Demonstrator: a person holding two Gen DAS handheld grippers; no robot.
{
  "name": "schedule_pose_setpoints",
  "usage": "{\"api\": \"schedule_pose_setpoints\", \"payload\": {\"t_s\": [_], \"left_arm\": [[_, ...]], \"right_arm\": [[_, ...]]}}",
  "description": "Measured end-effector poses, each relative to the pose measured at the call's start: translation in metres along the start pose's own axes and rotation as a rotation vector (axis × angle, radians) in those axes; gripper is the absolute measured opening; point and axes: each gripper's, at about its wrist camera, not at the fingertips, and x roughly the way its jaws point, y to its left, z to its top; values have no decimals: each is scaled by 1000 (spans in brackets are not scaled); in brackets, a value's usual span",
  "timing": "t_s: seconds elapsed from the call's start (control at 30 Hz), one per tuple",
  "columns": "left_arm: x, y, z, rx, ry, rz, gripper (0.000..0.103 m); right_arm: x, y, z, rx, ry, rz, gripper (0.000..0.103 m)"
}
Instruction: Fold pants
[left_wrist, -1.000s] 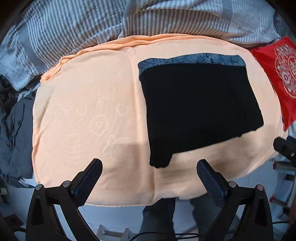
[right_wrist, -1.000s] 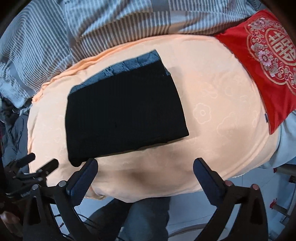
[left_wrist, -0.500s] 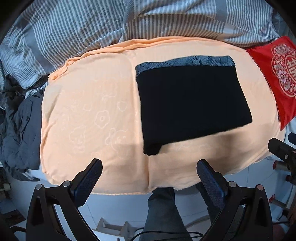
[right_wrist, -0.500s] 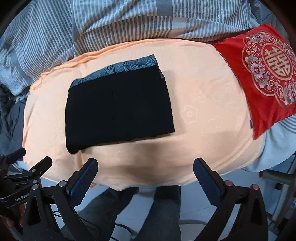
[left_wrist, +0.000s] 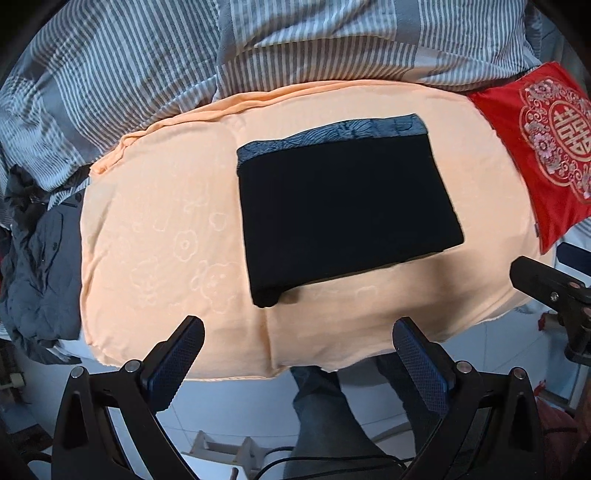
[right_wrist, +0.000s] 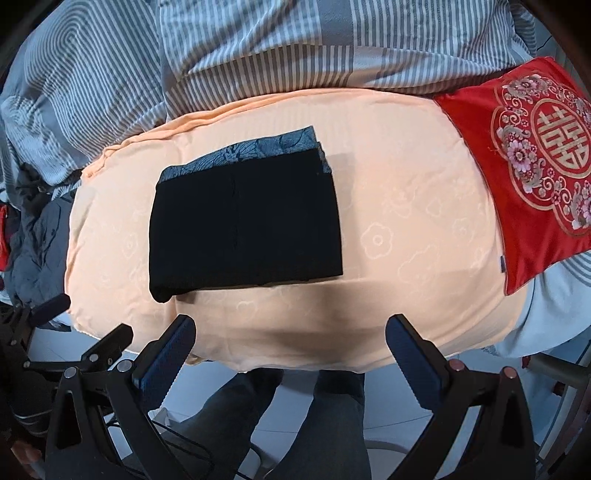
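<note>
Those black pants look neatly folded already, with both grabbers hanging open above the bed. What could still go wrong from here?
One corner of the black pants pokes out at the near left, so the stack looks uneven; nudging it may loosen the fold. The peach blanket underneath is soft and puffy, so a push could drag it and shift the pants. The left gripper and right gripper hover close together and might bump.
</note>
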Motion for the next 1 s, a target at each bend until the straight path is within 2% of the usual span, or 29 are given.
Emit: {"api": "schedule_pose_setpoints", "payload": {"t_s": [0.27,1.0], "left_arm": [[-10,-1,5,-11,-31,-6,102],[-7,13,1,-90,-41,-34,103]], "right_arm": [[-2,-6,7,14,6,12,103],[1,6,8,-37,27,-23,103]]}}
